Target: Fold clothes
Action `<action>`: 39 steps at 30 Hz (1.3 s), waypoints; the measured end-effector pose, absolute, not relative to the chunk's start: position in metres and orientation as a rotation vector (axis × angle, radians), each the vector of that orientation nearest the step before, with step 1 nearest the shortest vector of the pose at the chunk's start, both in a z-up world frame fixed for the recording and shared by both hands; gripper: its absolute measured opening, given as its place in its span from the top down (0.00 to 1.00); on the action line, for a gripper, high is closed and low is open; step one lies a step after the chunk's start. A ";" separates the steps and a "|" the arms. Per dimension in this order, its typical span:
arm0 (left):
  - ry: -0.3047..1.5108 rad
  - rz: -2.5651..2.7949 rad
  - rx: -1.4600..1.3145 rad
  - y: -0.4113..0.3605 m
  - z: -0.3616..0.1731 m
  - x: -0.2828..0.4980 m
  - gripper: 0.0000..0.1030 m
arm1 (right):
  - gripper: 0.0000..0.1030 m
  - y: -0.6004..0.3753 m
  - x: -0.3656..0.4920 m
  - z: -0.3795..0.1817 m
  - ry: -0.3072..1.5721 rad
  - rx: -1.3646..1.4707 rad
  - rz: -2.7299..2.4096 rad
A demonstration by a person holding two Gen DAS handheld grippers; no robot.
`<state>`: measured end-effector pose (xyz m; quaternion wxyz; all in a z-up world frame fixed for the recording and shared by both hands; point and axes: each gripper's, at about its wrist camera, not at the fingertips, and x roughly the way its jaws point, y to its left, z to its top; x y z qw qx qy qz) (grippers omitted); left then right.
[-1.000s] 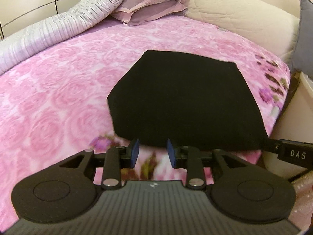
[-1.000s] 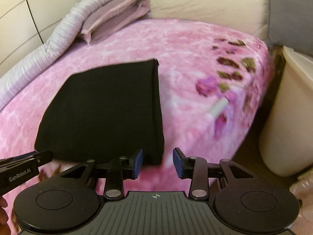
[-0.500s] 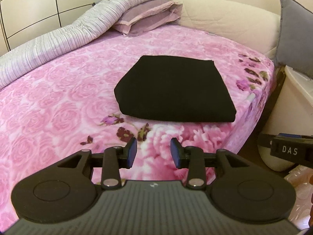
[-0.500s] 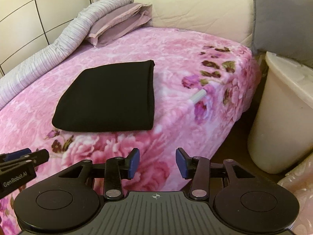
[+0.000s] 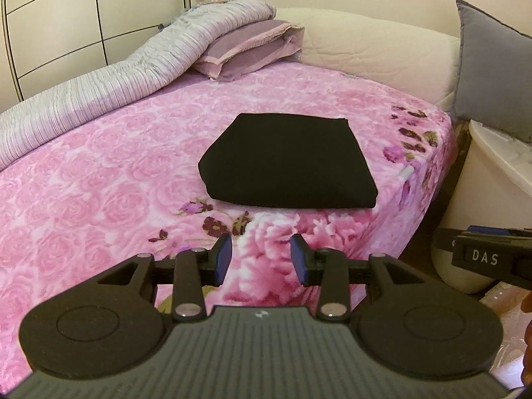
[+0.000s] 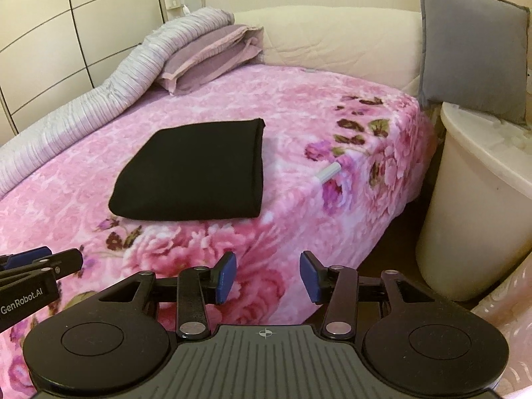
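1. Black garment (image 5: 287,163): folded into a flat, thick, roughly rectangular pad of matte fabric with rounded fold edges. It lies on the bed toward the near right corner, apart from both grippers.
2. Bed blanket (image 5: 99,179): plush pink fleece printed with a dense rose pattern; larger dark-purple and green flower motifs run along the near and right borders.
3. Left gripper (image 5: 261,259): black plastic body with ribbed top plate and two round side discs. Its blue, flat-faced pads stand partly apart, having just been opening. Nothing lies between them, and they hang over the near edge of the bed.
4. Right gripper (image 6: 267,277): same build. Its blue pads are likewise parted, having just been opening, and grasp nothing; in its own view it hangs over the near right corner of the blanket.
5. Striped quilt (image 5: 109,79): grey-lilac, finely ribbed, rolled into a long bolster along the far left side of the bed.
6. Mauve pillow (image 5: 249,53): flat, with a pale pink flange border, tucked partly beneath the quilt's far end.
7. Cream headboard cushion (image 5: 372,50): padded, stitched in quilted curves.
8. Grey cushion (image 6: 472,43): smooth fabric, square, upright at the far right.
9. White cylinder (image 6: 328,172): small and smooth, lying on the blanket right of the garment.
10. Cream tub (image 6: 472,206): smooth, round-walled, standing right of the bed.
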<state>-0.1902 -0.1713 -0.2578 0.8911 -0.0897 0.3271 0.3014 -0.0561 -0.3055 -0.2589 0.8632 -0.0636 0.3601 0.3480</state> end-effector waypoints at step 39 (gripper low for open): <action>0.651 0.266 -0.751 0.135 -0.349 -0.076 0.57 | 0.45 -0.192 0.184 -0.342 1.022 0.309 0.809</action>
